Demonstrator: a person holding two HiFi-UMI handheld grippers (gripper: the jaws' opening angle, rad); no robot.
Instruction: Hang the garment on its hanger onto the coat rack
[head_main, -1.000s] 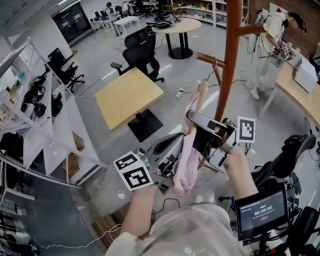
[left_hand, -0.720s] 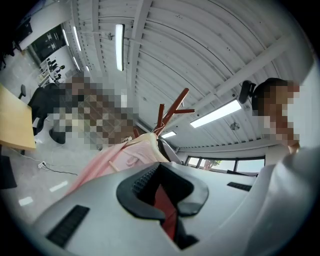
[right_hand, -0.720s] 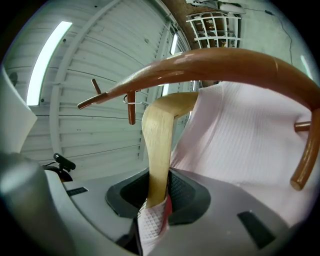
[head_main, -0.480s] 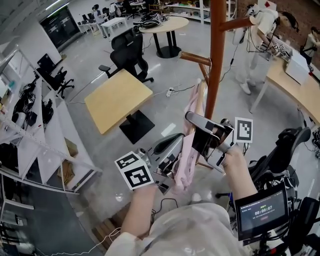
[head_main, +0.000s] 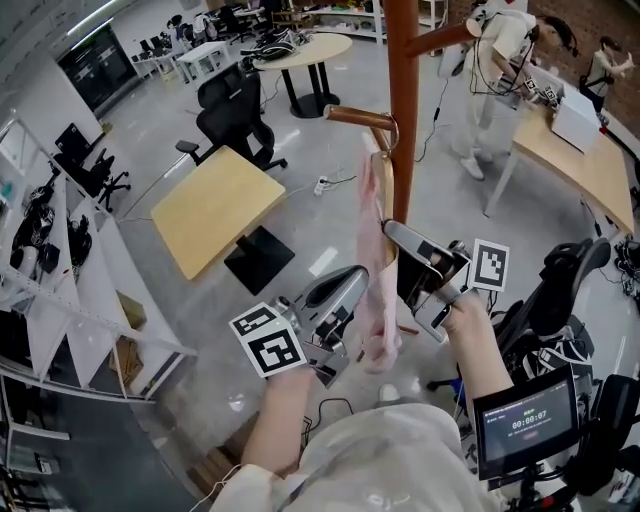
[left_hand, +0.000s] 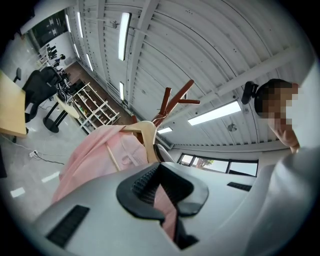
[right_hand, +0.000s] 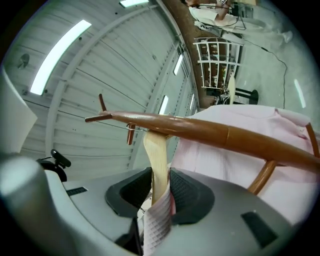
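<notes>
The rack is coming in close now. A second ago the hanger top was hanging below the peg (head_main: 352, 114); I've been lifting and stepping in, and now its hook (head_main: 386, 137) is sitting right at the peg's tip, tight against the coat rack (head_main: 402, 90). Whether it's actually over the peg, I can't tell from here.

My right gripper (right_hand: 160, 192) is pinching the pale wooden hanger (right_hand: 158, 150) with a fold of cloth caught alongside it, doing the carrying. My left gripper (left_hand: 165, 192) is clamping a strip of the pink garment (head_main: 372, 250) lower down, keeping the hem gathered. The garment is dangling between the two of them, just beside the post.

I'm judging this as the last stretch: set the hook down, then let go.

Around me: a wooden table (head_main: 205, 210) and a black office chair (head_main: 228, 110) well off to the left, a person (head_main: 490, 60) working at the bench beyond. Nothing is blocking the peg; the post itself is crowding the hanger's shoulder.
</notes>
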